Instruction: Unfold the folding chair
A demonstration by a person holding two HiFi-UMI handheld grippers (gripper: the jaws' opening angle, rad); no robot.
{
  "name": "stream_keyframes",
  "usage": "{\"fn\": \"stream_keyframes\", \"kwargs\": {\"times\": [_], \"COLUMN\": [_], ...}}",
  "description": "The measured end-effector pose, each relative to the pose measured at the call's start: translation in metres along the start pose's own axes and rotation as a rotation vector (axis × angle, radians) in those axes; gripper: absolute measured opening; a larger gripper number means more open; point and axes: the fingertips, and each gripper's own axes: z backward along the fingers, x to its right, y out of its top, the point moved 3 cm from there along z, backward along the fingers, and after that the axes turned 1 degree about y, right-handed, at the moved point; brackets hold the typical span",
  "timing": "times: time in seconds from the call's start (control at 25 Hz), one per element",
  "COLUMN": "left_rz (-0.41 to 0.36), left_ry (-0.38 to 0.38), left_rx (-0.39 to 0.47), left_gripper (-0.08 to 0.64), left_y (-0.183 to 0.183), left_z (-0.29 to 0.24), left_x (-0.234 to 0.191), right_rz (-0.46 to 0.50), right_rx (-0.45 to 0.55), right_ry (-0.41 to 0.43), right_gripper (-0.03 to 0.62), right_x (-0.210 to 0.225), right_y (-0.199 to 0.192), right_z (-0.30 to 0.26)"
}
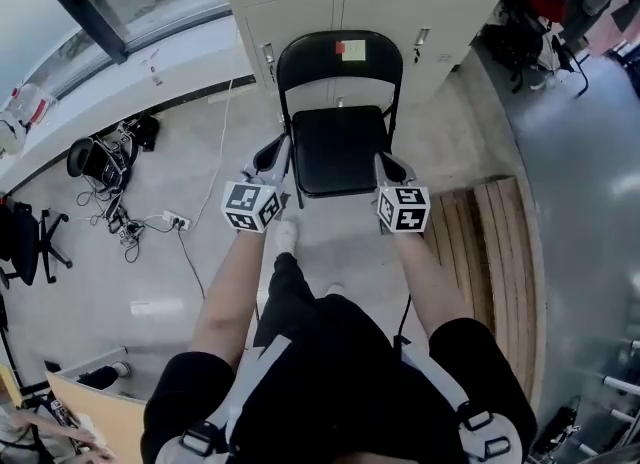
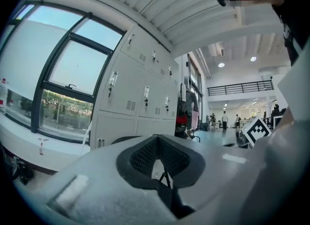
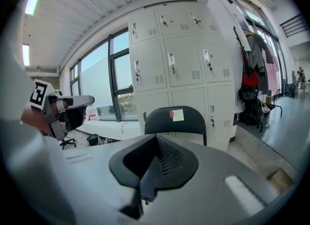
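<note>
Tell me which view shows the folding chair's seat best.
Head view: the whole folding chair stands unfolded, with its seat flat and seen from above. The right gripper view catches only its backrest; the seat is out of sight. The left gripper view shows at most a dark sliver of the backrest.

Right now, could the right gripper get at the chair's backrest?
Probably yes: the right gripper hovers by the front corner of the seat with nothing between it and the backrest; its jaws are shut.

The right hand-held gripper, jaws together and empty, faces the folding chair before lockers.
</note>
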Motion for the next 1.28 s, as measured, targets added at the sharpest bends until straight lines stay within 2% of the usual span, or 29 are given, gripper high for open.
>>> {"fn": "stream_keyframes", "kwargs": {"times": [0.24, 0.4, 0.6, 0.72, 0.92, 1.12, 1.28], "left_rz": [-0.036, -0.050, -0.014, -0.039, -0.004, -0.027, -0.027], "left_ry": [0.061, 0.120, 0.110, 0.087, 0.101, 0.088, 0.084], "left_rx": [0.073, 0.104, 0.156, 0.142, 0.166, 0.184, 0.190], "left_gripper": [0.003, 0.003, 0.003, 0.003, 0.003, 0.003, 0.003], "left_y": [0.051, 0.072, 0.070, 0.067, 0.078, 0.090, 0.090], "left_z": [0.063, 0.098, 0.144, 0.165, 0.171, 0.178, 0.186], "left_x": [0.036, 0.039, 0.053, 0.053, 0.037, 0.036, 0.033], "right_rz": [0.007, -0.008, -0.018, -0.015, -0.031, 0.027, 0.037], "right_rx": [0.118, 0.198, 0.254, 0.258, 0.295, 0.312, 0.328], "right_ry": [0.054, 0.070, 0.056, 0.046, 0.034, 0.048, 0.040], "right_gripper": [0.006, 0.006, 0.006, 0.006, 0.006, 0.005, 0.005], "right_x": [-0.024, -0.037, -0.055, -0.068, -0.077, -0.088, -0.098], "right_y": [0.038, 0.062, 0.055, 0.046, 0.059, 0.069, 0.072], "right_z": [0.070, 0.100, 0.137, 0.152, 0.155, 0.158, 0.159]}}
